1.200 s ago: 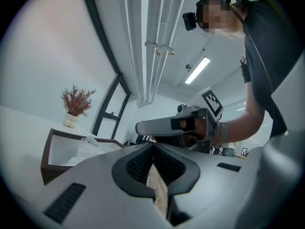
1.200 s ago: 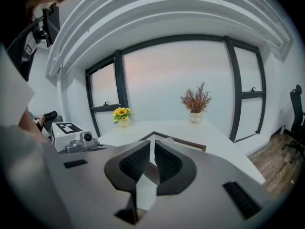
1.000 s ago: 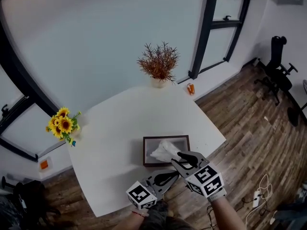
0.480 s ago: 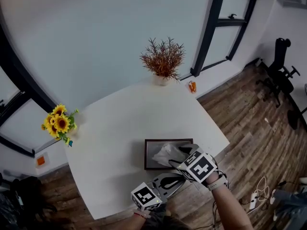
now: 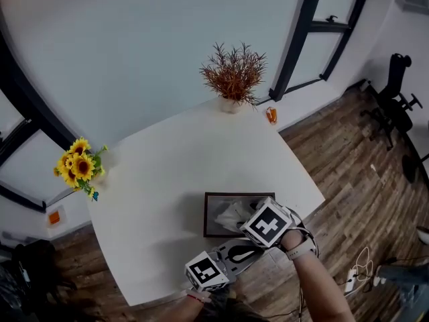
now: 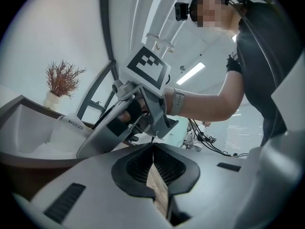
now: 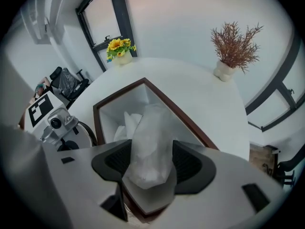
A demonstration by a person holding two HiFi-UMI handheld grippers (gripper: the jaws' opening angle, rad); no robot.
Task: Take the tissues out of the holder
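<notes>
Where right hand-held gripper (image 7: 150, 152) gapes, tissue (image 7: 151, 128) between

Head view looks steeply down; 2 close gripper views share the holder (image 5: 208, 215).

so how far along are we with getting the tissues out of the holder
Done: nothing; no tissue lies on the table. In hand: the right gripper is at the wooden holder, jaws open around one upright tissue, not clamped. The left gripper is shut, empty. Left: grip it and lift the tissues out.
</notes>
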